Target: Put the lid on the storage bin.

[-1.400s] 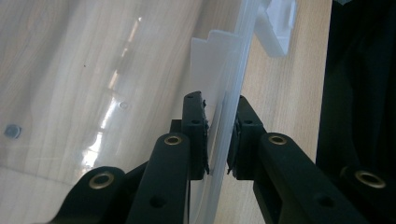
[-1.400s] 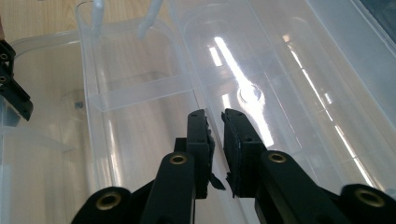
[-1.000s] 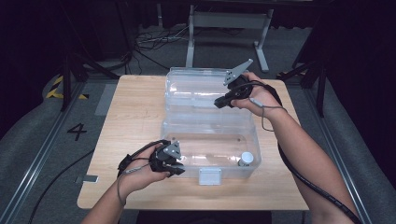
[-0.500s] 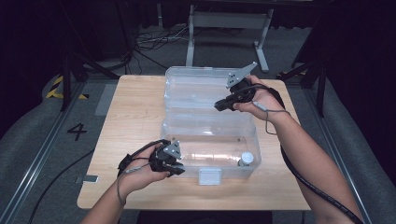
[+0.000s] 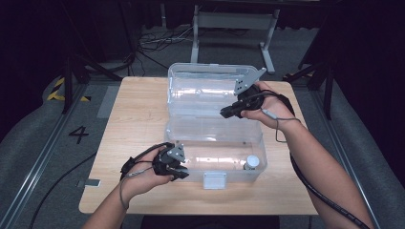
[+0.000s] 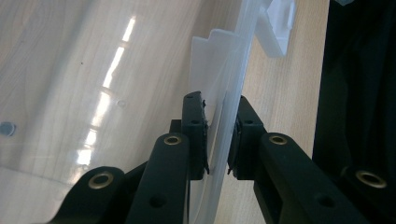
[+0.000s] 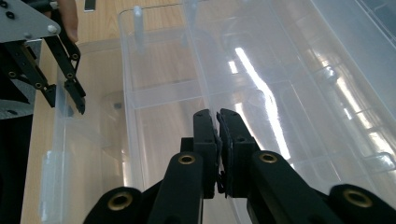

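on the wooden table (image 5: 133, 119) we pin the clear plastic box (image 5: 215, 157) by its near-left wall with our left gripper (image 6: 219, 135), jaws narrowed onto that wall, so it stays put while our right gripper (image 7: 218, 140), jaws pinched nearly together on the raised lid's (image 5: 205, 86) edge, tilts it.

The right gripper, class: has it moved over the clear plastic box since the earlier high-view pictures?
Yes. The right gripper has drifted slightly toward the person, from the clear plastic box's open lid toward its hinge, jaws shut on the lid's edge.

Wooden table (image 5: 138, 114), grey floor (image 5: 38, 138) marked "4", dark surroundings.
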{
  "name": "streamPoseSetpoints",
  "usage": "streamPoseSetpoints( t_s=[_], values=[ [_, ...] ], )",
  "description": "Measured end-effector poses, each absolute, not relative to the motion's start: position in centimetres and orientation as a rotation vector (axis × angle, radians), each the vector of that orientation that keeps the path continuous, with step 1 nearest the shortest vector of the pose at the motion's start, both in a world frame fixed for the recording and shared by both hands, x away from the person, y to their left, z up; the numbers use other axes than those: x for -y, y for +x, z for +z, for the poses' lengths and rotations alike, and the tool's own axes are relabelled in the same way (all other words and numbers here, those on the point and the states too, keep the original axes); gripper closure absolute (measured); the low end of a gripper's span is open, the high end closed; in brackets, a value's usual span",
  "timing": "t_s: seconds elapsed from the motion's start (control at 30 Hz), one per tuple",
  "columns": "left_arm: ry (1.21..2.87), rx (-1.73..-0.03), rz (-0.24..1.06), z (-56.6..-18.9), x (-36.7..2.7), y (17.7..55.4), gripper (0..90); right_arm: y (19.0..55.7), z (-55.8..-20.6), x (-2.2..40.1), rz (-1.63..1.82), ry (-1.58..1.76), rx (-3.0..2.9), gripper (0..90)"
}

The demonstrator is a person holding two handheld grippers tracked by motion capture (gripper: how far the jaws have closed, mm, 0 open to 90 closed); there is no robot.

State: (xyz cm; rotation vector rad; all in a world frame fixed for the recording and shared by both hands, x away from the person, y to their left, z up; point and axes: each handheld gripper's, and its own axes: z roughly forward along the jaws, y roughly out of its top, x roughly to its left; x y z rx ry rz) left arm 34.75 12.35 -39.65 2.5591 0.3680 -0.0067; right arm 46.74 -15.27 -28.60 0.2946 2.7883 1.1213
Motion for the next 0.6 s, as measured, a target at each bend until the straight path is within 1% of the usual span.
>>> streamPoseSetpoints(
  t_s=[0.6],
  values=[
    [2.556,-0.372,-0.012,-39.7,-12.4,34.8,79.3,44.8,-28.6,15.4,1.126,0.251,-2.792,87.1]
  ],
)
